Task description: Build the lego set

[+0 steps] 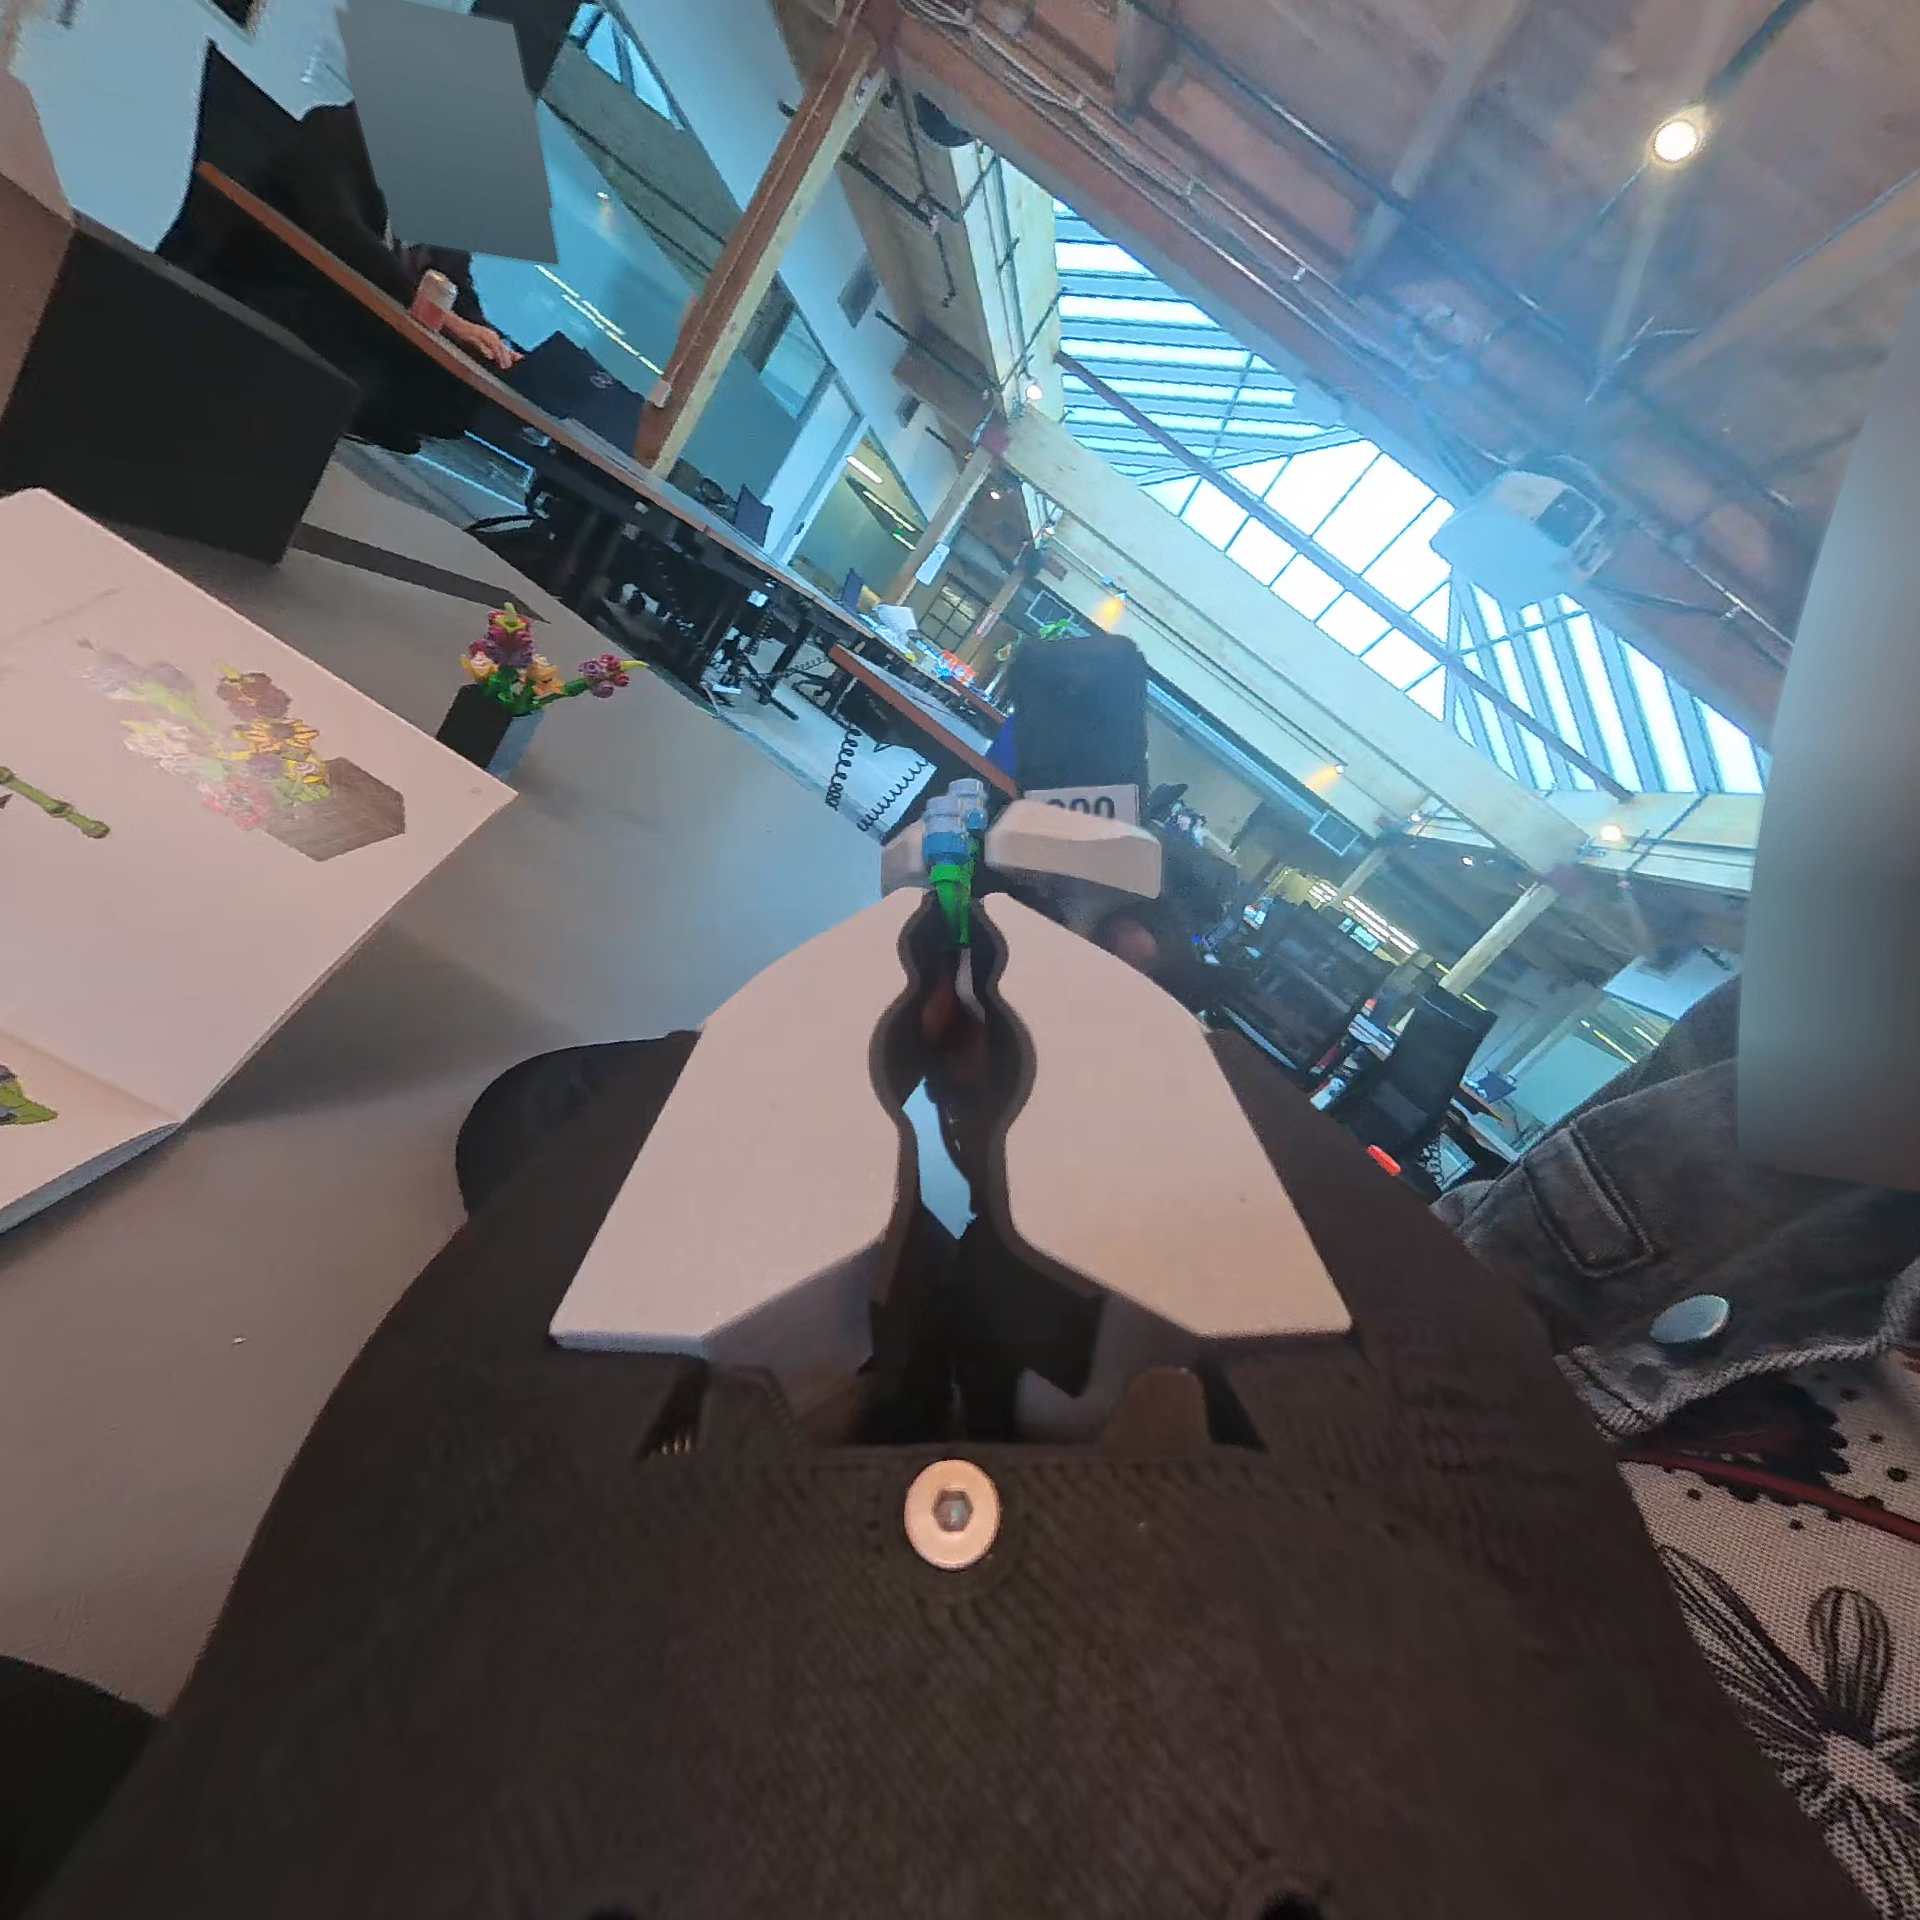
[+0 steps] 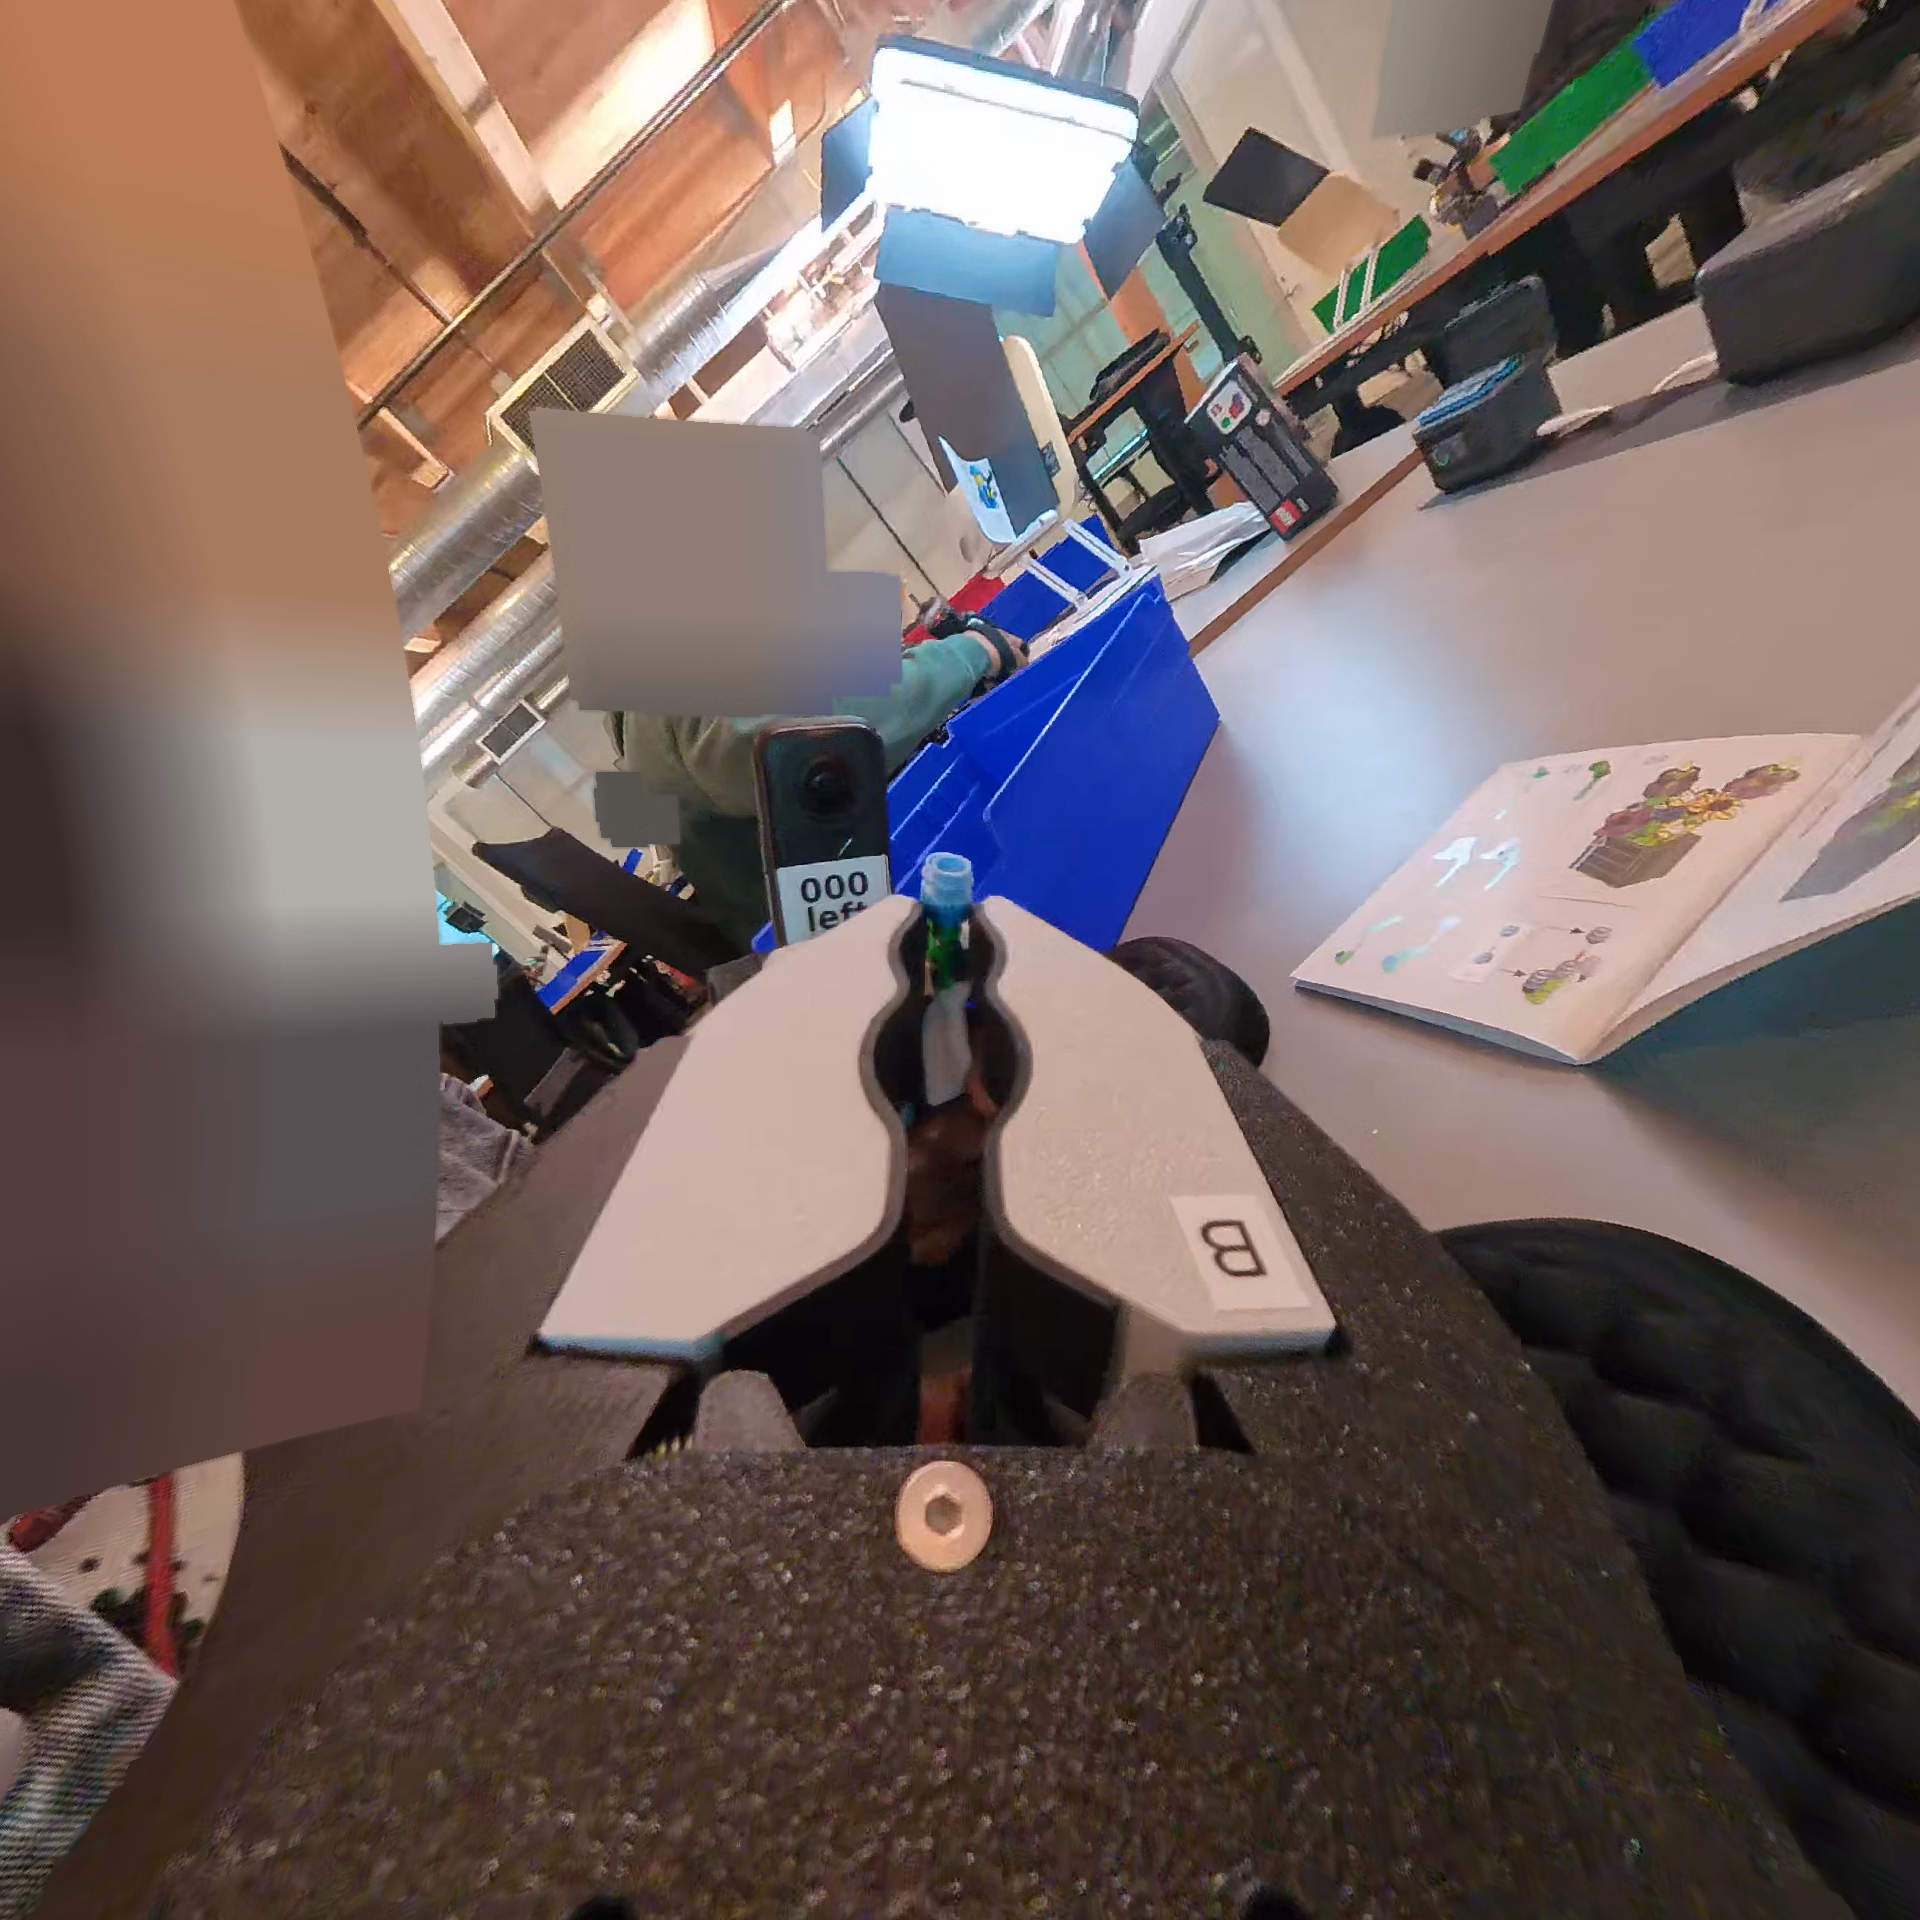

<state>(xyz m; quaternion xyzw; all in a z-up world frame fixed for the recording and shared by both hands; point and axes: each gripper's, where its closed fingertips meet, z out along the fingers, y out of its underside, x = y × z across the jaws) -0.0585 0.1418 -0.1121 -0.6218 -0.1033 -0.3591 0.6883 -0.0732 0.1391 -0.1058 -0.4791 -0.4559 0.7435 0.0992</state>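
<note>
The left gripper (image 1: 943, 906) has its 2 grey fingers (image 1: 769, 1122) drawn almost together, and the tips pinch the lower part of a small green lego stem (image 1: 952, 885) that stands up out of the gap. The stem carries pale blue round pieces (image 1: 954, 812) at its top, and these sit just beyond the fingertips, against the grey fingers of the right gripper (image 1: 977, 831), which reaches in from the far side and meets the same piece. In the right wrist view the right gripper (image 2: 948, 914) is likewise nearly closed, its 2 fingers (image 2: 1112, 1132) clamped on the green and blue piece (image 2: 943, 904), with 1 blue round end poking out above the tips. Both grippers are raised above the grey table (image 1: 644, 852), so the piece hangs in the air between them. An open instruction booklet (image 1: 208, 810) lies flat on the table to the left in the left wrist view and to the right in the right wrist view (image 2: 1621, 883). Beyond the booklet, a finished flower bouquet in a black pot (image 1: 520, 675) stands upright on the table, well apart from the grippers. A blue bin (image 2: 1060, 748) sits at the table's far edge in the right wrist view.
</note>
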